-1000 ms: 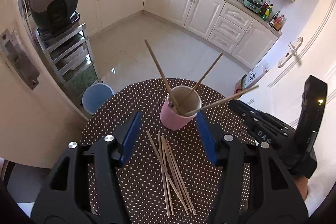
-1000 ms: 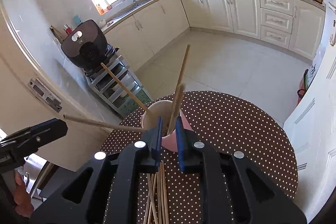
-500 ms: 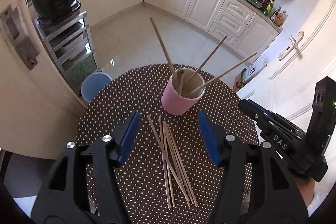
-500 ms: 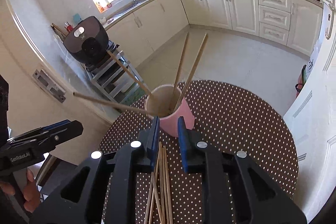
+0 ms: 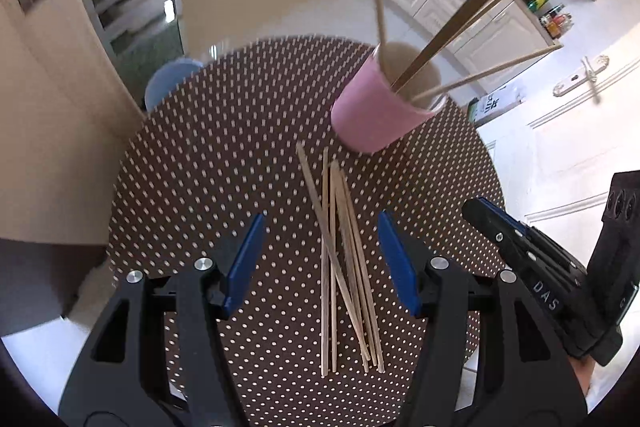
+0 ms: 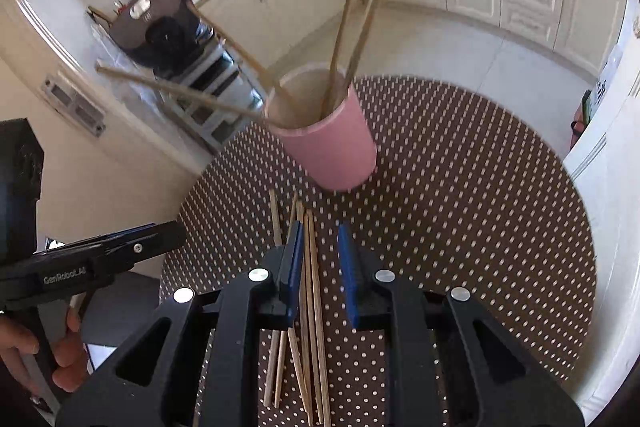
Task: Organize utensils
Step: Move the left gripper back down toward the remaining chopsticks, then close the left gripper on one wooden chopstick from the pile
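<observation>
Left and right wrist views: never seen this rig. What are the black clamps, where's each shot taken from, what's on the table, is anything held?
No robot: a person holds a trigger-operated gripper in each hand, each with a fisheye camera looking along its blue-padded jaws. The left gripper is wide open and empty; the right gripper has a narrower gap and grips nothing, though loose chopsticks lie beneath it. Each view also catches the other tool at its edge. On the polka-dot round table stands a pink cup already holding four chopsticks.

Pink cup point(image 5: 374, 115) upright, holding chopsticks point(image 5: 442, 41); loose chopsticks point(image 5: 344, 259) beside.
</observation>
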Demonstrator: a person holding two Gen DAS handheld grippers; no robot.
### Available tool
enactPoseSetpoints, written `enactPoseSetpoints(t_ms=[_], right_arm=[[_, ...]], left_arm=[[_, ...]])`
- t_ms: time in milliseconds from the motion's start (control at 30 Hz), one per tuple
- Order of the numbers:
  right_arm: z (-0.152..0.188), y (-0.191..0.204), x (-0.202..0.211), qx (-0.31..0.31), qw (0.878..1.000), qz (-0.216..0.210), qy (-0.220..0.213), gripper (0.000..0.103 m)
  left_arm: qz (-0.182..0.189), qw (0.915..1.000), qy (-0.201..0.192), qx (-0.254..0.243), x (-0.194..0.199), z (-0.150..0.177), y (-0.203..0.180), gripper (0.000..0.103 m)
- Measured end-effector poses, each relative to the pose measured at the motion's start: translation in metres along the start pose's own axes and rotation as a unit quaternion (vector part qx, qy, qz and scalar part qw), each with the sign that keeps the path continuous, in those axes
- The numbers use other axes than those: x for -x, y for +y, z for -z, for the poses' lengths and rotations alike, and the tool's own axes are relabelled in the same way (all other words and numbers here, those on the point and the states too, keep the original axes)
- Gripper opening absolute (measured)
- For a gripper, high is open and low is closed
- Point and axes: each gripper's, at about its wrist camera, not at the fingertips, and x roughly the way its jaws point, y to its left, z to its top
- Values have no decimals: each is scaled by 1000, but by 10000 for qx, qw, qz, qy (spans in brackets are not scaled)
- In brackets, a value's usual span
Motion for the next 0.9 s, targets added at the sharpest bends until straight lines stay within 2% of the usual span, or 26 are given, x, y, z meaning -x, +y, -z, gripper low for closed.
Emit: enactPoseSetpoints(t_ms=[400,467,533,633,900], right_arm=[[8,-9,-50,12,9977,-74,671,17],[8,-10,-57,20,9970,-99,765,17],[8,-10,-66,23,9963,-117,854,17],[7,-12,-76,2,9952,-141,964,17],[-4,-21,-98,-55,9924,-302,1191,17]], left_arm=[[-64,9985,528,131,-65,-11,2,58],[-112,9980,603,133,-76,-13,2,55],[-134,9972,704,190,-89,-16,3,46],[-88,9960,827,324,-102,-20,6,37],[-81,9947,921,443,-130,-36,3,30]])
